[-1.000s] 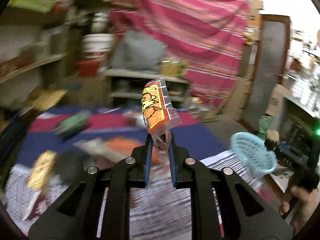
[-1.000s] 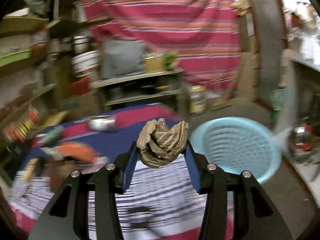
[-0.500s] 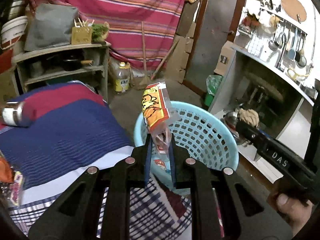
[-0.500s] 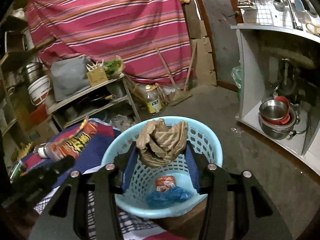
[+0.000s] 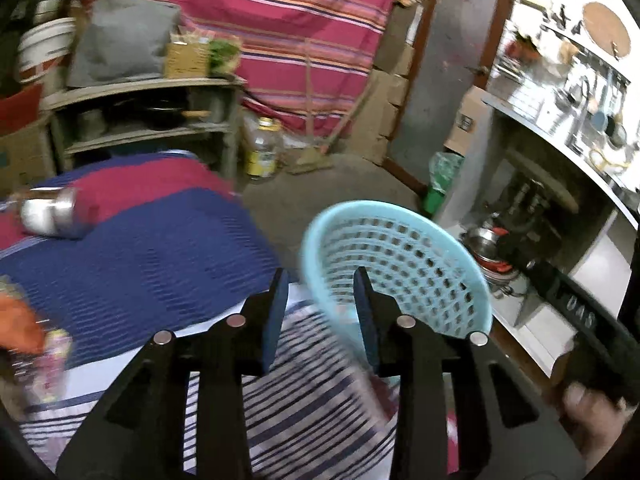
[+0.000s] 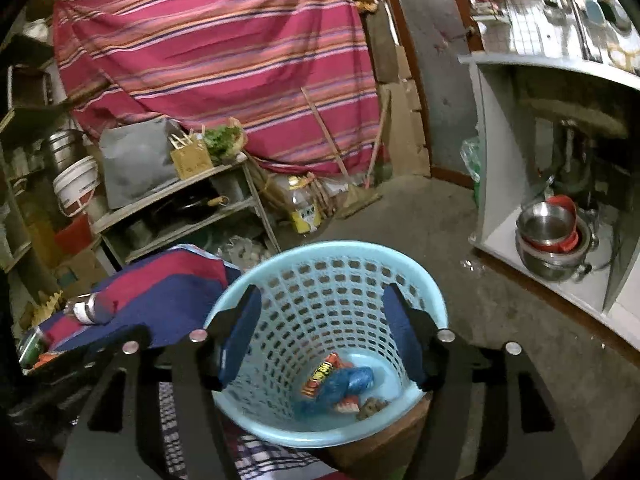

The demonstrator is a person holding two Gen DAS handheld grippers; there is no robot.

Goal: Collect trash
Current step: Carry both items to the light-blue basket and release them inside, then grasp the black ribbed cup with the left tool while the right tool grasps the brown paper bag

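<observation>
basket: light-blue perforated plastic basket (image 6: 328, 344), round, open top, sits on the floor at the edge of the striped bedding; also seen in left wrist view (image 5: 400, 264)
trash inside: orange-red printed snack wrapper (image 6: 322, 372), crumpled blue plastic bag (image 6: 348, 382), small brown crumpled paper wad (image 6: 374, 403), all lying on the basket bottom, touching or just beside each other
right gripper: black two-finger gripper with blue pads (image 6: 320, 332), jaws spread wide, nothing between them, hovering right over the basket mouth
left gripper: same black build, blue pads (image 5: 320, 304), jaws apart, nothing held, poised by the basket's near rim over the cloth; view is motion-blurred
bedding: blue, maroon and white striped cloth (image 5: 132, 248) covering the surface next to the basket
trash left: orange wrapper (image 5: 16, 328) and a blurry pale packet just beside it at the far left edge of the cloth; green item (image 6: 30, 346) near the cloth's corner in the right view, too small to identify
other: steel flask (image 5: 52, 216) lying on the cloth, can't tell if trash
progress: judged partway. Three pieces in basket, both claws free, several items on the cloth not yet collected
next: likely swing both grippers to the cloth for the orange wrapper and neighbours
risk: thin wrappers lie flat on soft cloth, easy to pinch fabric along with them
</observation>
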